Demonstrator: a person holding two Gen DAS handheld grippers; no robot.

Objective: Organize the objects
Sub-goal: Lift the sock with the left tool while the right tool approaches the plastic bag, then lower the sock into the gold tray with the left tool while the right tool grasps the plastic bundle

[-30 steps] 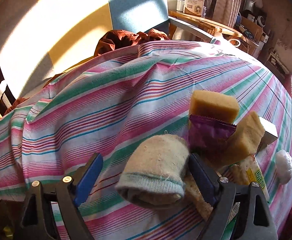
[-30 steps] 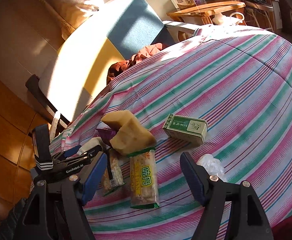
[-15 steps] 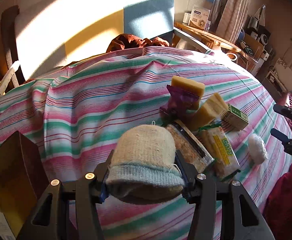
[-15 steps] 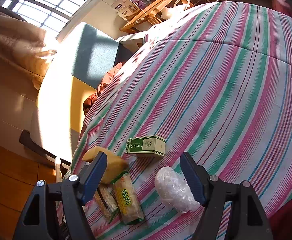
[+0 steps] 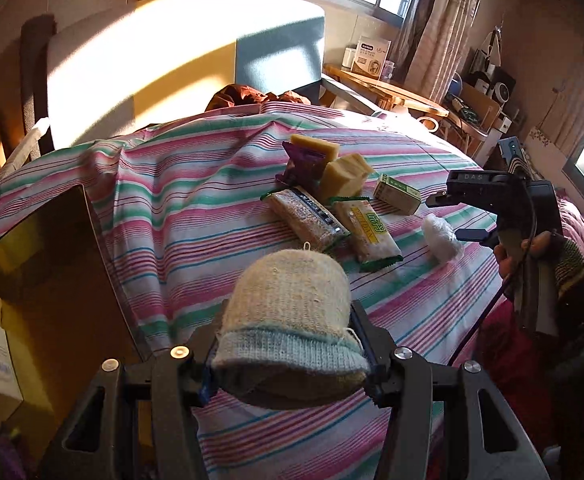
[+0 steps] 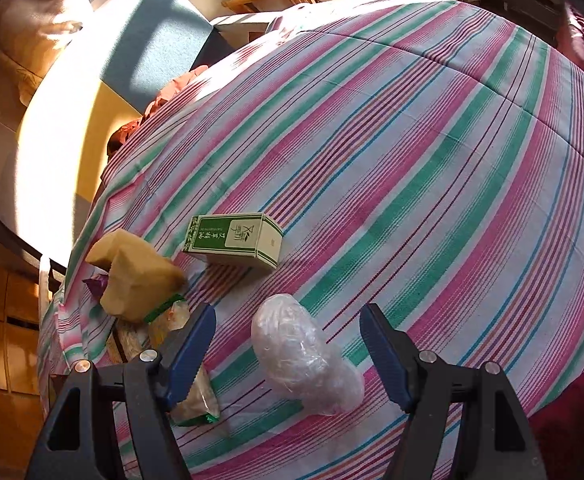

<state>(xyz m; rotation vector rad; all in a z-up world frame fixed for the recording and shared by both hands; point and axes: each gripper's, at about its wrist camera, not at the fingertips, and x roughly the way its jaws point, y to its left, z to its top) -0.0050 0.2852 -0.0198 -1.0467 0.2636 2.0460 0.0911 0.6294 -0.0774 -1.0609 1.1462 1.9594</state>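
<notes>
My left gripper (image 5: 287,356) is shut on a rolled beige sock with a pale blue cuff (image 5: 287,312) and holds it above the striped bedcover (image 5: 195,216). My right gripper (image 6: 287,348) is open, its jaws on either side of a crumpled clear plastic bag (image 6: 304,360) lying on the cover; it also shows in the left wrist view (image 5: 456,216). Beyond lie a green and white box (image 6: 235,240), yellow sponges (image 6: 131,276), a purple wrapper (image 5: 304,164) and two snack packets (image 5: 308,218) (image 5: 370,232).
An open cardboard box (image 5: 47,280) stands at the left by the bed's edge. A cushioned chair (image 5: 163,52) with a red-brown cloth (image 5: 247,96) is behind the bed. A wooden side table (image 5: 388,88) with clutter stands at the back right.
My left gripper closed on the sock and lifted it back, away from the pile. My right gripper moved over to the plastic bag and now straddles it.
</notes>
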